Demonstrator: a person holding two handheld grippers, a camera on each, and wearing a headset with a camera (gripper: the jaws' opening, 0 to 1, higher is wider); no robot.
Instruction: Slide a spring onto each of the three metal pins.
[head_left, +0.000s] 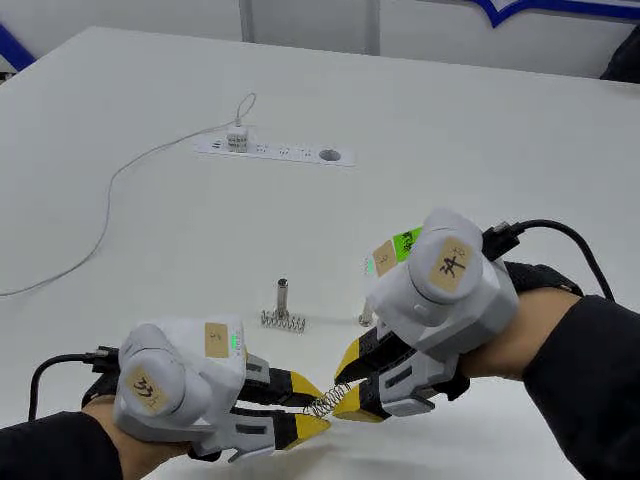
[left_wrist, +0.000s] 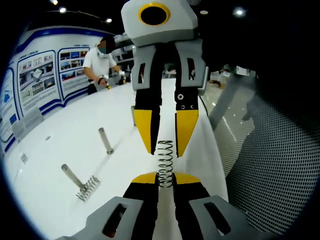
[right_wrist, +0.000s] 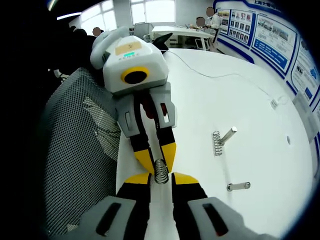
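I have one spring (head_left: 328, 400) caught between my two grippers, which point tip to tip. My left gripper (left_wrist: 165, 180) is pinched shut on one end of it. My right gripper (right_wrist: 161, 180) is pinched shut on the other end. So the spring hangs in the air right between the tips, above the table (head_left: 450, 130).

Out past the tips stands the first pin (head_left: 282, 297). It is bare. A loose spring (head_left: 283, 321) lies at its foot, just beside it. The second pin (left_wrist: 105, 140) stands farther on from my left gripper, and it is bare too. I can count two pins.

I think a few things could go wrong. The spring is small and bouncy. If my grippers pull apart, it may stretch out of shape. If one lets go too fast, it may pop out and roll away. If I squeeze too hard, the rings may bend and not slide on. The pins look thin, so a bump from a gripper could tip one over
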